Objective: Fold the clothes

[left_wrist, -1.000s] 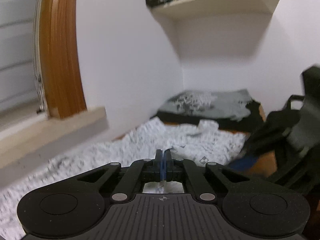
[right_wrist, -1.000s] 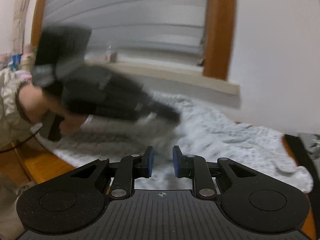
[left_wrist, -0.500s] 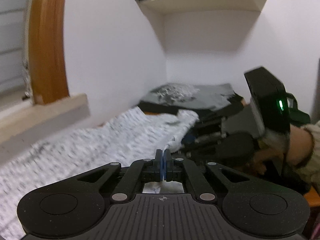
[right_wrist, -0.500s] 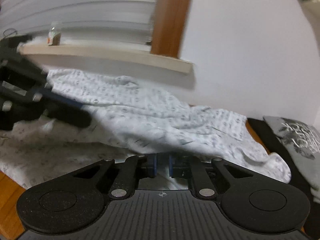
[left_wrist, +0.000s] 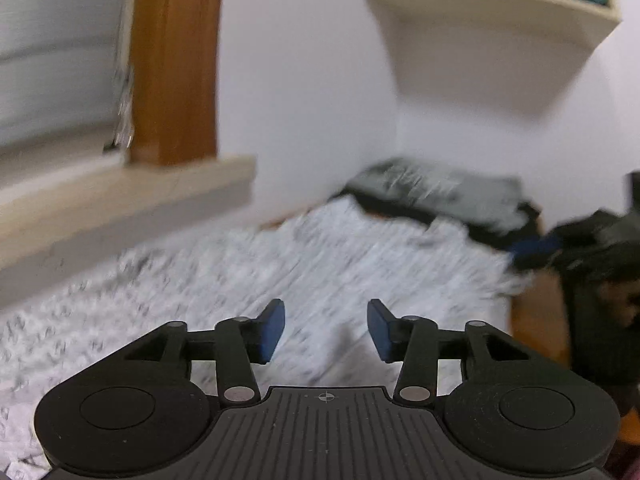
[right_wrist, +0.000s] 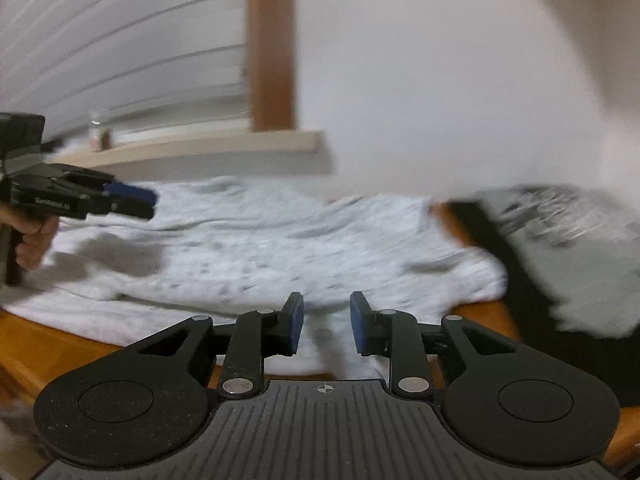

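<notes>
Both jaws opening, nothing between them: left tool [left_wrist: 326, 330], right tool [right_wrist: 326, 324]. White patterned garment [right_wrist: 260, 252] released; I should smooth the fold flat before regripping.

Dim even indoor light, heavy motion blur, fisheye bending at edges, soft shadows

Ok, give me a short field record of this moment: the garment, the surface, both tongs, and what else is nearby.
garment: white patterned cloth garment, spread across the surface, lying loose
surface: orange-brown wooden tabletop
left tongs: opening, nothing pinched between the blue pads
right tongs: opening, over the garment's near edge, no cloth gripped
nearby: folded grey and black printed garment to the right; small jar on the window sill
focus: blurred, fine print unreadable
</notes>
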### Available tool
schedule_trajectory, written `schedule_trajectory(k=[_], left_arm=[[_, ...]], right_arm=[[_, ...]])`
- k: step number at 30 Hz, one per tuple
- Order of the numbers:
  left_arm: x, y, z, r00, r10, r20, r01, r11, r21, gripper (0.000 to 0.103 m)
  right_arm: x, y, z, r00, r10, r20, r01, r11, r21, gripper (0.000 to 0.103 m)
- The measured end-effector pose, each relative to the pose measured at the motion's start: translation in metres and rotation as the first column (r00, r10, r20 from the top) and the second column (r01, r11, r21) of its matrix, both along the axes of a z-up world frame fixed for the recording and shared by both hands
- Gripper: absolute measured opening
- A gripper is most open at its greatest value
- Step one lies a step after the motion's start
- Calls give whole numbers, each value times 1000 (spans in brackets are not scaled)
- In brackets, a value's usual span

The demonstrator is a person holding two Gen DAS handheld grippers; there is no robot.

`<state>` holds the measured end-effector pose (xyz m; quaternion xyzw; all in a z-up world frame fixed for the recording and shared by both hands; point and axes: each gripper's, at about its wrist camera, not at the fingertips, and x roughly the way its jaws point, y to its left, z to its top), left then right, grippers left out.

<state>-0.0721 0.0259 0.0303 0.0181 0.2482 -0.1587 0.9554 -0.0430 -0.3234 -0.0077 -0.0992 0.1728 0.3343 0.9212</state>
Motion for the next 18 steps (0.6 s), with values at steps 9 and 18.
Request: schedule_trajectory(k=[9,18], left_arm=[[20,12,-21,993,-30,-116,21,997,-81,53],[18,11,-21,990,-27,-141,17,997,-75,53]], right_arm=[[-8,26,-19,996,79,39,-70,980,-189,52],[32,-6,4,989,-120,85,132,980,-147,10]])
